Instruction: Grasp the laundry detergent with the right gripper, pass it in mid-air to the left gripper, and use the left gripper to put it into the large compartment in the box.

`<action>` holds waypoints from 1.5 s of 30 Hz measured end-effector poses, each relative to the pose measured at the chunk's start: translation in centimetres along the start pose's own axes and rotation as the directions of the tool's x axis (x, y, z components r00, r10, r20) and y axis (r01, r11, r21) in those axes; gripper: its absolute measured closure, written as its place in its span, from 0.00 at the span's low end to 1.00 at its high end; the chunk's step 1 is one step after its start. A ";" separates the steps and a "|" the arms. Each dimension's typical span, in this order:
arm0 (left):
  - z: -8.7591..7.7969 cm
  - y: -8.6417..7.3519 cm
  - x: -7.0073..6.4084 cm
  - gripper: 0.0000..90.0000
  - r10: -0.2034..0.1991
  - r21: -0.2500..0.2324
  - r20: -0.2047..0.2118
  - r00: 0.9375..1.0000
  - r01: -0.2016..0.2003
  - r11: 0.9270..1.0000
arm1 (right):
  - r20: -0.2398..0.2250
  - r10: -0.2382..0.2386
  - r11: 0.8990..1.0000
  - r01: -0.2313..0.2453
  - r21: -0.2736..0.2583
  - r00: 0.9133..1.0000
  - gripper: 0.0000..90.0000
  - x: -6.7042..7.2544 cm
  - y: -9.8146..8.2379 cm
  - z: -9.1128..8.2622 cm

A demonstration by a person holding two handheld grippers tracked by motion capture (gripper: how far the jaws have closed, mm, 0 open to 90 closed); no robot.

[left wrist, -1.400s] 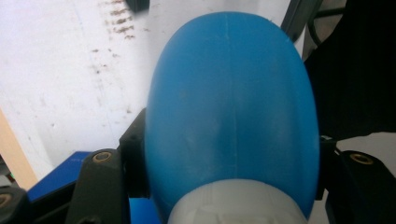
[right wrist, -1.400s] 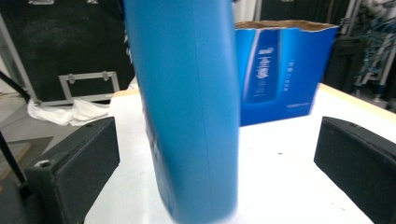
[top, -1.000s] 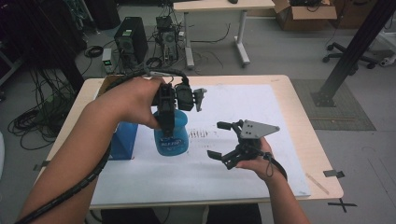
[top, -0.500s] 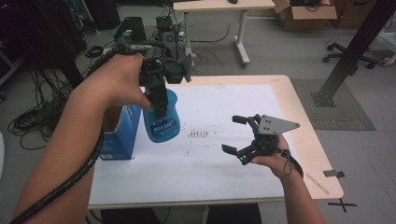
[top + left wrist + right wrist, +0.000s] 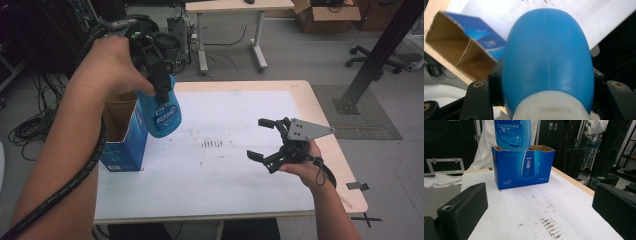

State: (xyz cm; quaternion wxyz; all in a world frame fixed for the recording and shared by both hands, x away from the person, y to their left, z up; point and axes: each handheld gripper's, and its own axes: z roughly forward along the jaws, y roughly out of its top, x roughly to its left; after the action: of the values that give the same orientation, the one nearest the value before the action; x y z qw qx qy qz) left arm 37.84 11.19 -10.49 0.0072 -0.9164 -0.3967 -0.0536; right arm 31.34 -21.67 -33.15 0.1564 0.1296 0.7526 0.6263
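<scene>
While a smooth blue plastic bottle (image 5: 163, 112), likely heavy and slippery, is clamped near its neck by the left gripper (image 5: 159, 90) above an open blue cardboard box (image 5: 122, 135); the right gripper (image 5: 267, 144) is held wide open, empty.

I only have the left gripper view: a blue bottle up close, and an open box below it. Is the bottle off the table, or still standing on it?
Observer: It is off the table. In the right gripper view the bottle hangs in the air, its base level with the box top edge.
Operator: And the other gripper, is it holding anything?
Observer: No. In the high view the right gripper is open and empty over the white sheet.
Operator: Is the box upright?
Observer: Yes, it stands on the sheet at the table's left edge, open at the top, and what shows of its inside in the high view looks empty.
</scene>
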 end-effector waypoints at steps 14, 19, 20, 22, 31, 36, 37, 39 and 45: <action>-2.6 -1.8 5.6 0.43 -0.278 0.008 0.035 0.960 0.278 0.960 | 0.015 -0.027 0.998 0.026 0.056 1.000 0.00 -0.8 1.2 -1.6; -2.7 -3.0 7.9 0.43 -0.357 0.010 0.024 0.934 0.356 0.934 | 0.024 -0.030 0.997 0.028 0.065 0.999 0.00 -1.0 1.1 -2.0; -2.7 -3.3 8.3 0.43 -0.376 0.014 0.019 0.927 0.376 0.927 | 0.025 -0.029 0.997 0.027 0.067 0.999 0.00 -1.0 1.1 -2.1; -2.6 -3.8 9.2 0.43 -0.420 0.008 0.011 0.907 0.420 0.908 | 0.028 -0.030 0.997 0.028 0.071 0.999 0.00 -1.1 1.0 -2.1; -2.2 -5.8 11.6 0.43 -0.540 -0.003 0.000 0.842 0.540 0.842 | 0.027 -0.029 0.994 0.026 0.102 0.999 0.00 -1.3 0.8 -1.8; -1.7 -6.5 12.2 0.43 -0.559 -0.008 0.006 0.829 0.559 0.829 | 0.027 -0.049 0.983 0.043 0.178 0.998 0.00 -2.1 1.3 -1.8; -1.5 -6.6 12.3 0.43 -0.562 -0.008 0.005 0.827 0.562 0.827 | 0.030 -0.051 0.979 0.044 0.199 0.998 0.00 -2.3 1.5 -1.8; -1.2 -6.8 12.6 0.43 -0.568 -0.001 0.010 0.823 0.568 0.823 | 0.026 -0.056 0.969 0.048 0.242 0.998 0.00 -2.7 1.9 -1.9; 0.1 -7.1 13.1 0.43 -0.581 -0.002 0.019 0.814 0.581 0.814 | 0.010 -0.059 0.930 0.051 0.365 0.998 0.00 -4.0 3.2 -2.0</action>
State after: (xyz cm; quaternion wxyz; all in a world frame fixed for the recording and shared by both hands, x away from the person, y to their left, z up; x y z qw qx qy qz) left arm 41.54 25.58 -9.40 -0.0165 -0.7521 -0.6572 -0.0467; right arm 34.22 -24.44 -29.38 0.1551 0.1419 0.8574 0.4697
